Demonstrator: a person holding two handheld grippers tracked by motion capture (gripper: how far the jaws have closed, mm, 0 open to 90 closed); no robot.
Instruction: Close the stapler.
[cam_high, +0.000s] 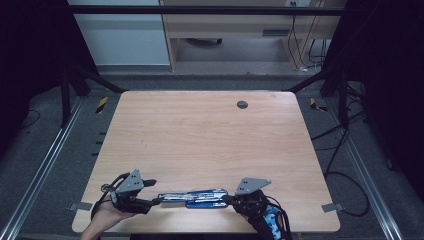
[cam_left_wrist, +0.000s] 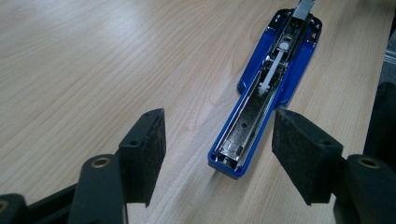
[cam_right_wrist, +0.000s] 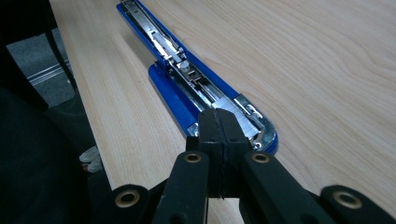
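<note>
From the high view, a pale wooden counter (cam_high: 210, 135) fills the middle of the scene, with a dark grommet hole (cam_high: 242, 104) near its far edge. Close to the near edge lies a blue stapler (cam_high: 195, 197), swung fully open so that it stretches flat in one long line from left to right. The left tongs (cam_high: 156, 200) sit at its left end and the right tongs (cam_high: 227, 199) at its right end. That placement looks deliberate: one tool at each end can steady the opened stapler along its length.

From the left gripper view, the left tongs (cam_left_wrist: 218, 158) are spread wide, one padded jaw on each side of the stapler's (cam_left_wrist: 261, 102) near end, and neither pad touches it. The blue shell lies flat on the counter (cam_left_wrist: 102, 70), with the empty metal staple channel (cam_left_wrist: 247, 123) facing up and a white pusher rod (cam_left_wrist: 273, 70) farther along. The jaws seem lined up to close across the channel's sides.

From the right gripper view, the right tongs (cam_right_wrist: 223, 128) are pressed together with no gap between the pads, their tip at the rounded metal end of the stapler (cam_right_wrist: 187, 88). Whether they pinch a thin metal edge there or just rest against it cannot be told. The opened stapler runs away along the counter (cam_right_wrist: 303, 60), near its edge, with the shiny metal mechanism facing up. This end is probably being held down while the other tongs move in.
</note>
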